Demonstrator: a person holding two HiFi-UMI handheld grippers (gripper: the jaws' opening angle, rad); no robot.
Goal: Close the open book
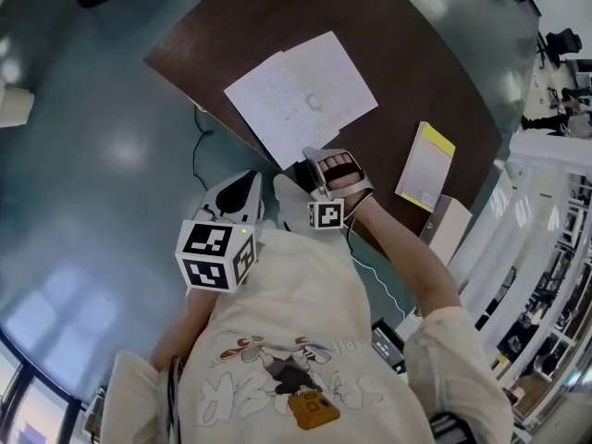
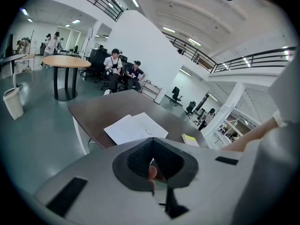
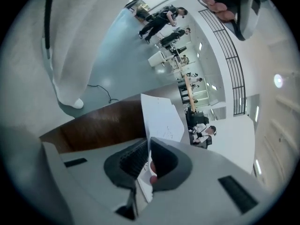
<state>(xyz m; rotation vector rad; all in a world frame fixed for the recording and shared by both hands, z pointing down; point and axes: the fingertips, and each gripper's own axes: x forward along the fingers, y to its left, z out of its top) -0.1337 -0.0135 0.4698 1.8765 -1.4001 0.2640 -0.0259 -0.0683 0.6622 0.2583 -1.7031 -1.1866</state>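
Left tool (image 1: 252, 176) (image 2: 151, 140): jaws together, nothing between them. Hangs off the near edge of the dark brown wooden tabletop (image 1: 231, 35), over the floor. Points forward and down at the sheets, near the near left corner and not touching it.

Open white paper book (image 1: 301, 95) (image 2: 135, 128) (image 3: 161, 116): lies flat on the tabletop ahead of both tools, two handwritten pages side by side. Spread runs left to right and is skewed on the tabletop. Fold between the pages runs from far to near and ends close to the right tool. Not yet closed.

Right tool (image 1: 310, 153) (image 3: 149, 142): closed on the near edge of the book, white paper pinched between the pads. Grip looks to sit about where the two pages meet; which page is held cannot be told. Forearm comes in from the lower right of the head view, tool angled forward and down and rolled onto its side in its own view.

Judgement: right hand is the working one, already on the paper. Next move likely a lift and swing of the pinched sheet across the fold, so travel must go sideways, not along the fold. Risk of creasing the thin edge.

Yellow-edged pad (image 1: 425, 166) (image 2: 190, 139): further right, well apart from the book.
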